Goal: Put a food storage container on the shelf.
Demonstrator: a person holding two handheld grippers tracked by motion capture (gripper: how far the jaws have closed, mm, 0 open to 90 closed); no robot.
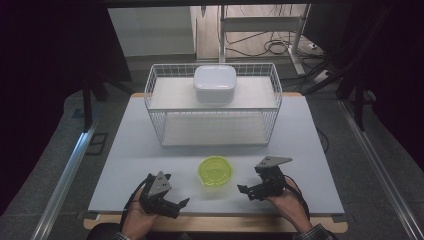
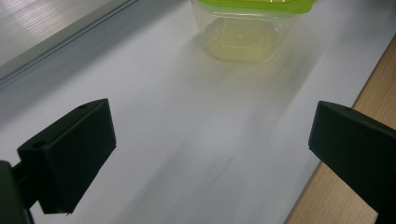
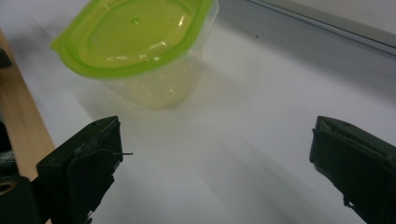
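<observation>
1. Green-lidded container (image 1: 216, 171) sat on the white table (image 1: 130, 165) near its front edge, between both grippers and in front of the wire basket (image 1: 213, 107).
2. Left gripper (image 1: 176, 204) & right gripper (image 1: 245, 190): jaws spread wide, nothing held, both clear of the tub.
3. Best approach IMO: close in level from both sides, grip the clear wall below the lid rim, not the lid.
4. Squeeze gently — thin plastic prob. flexes or slides.
</observation>
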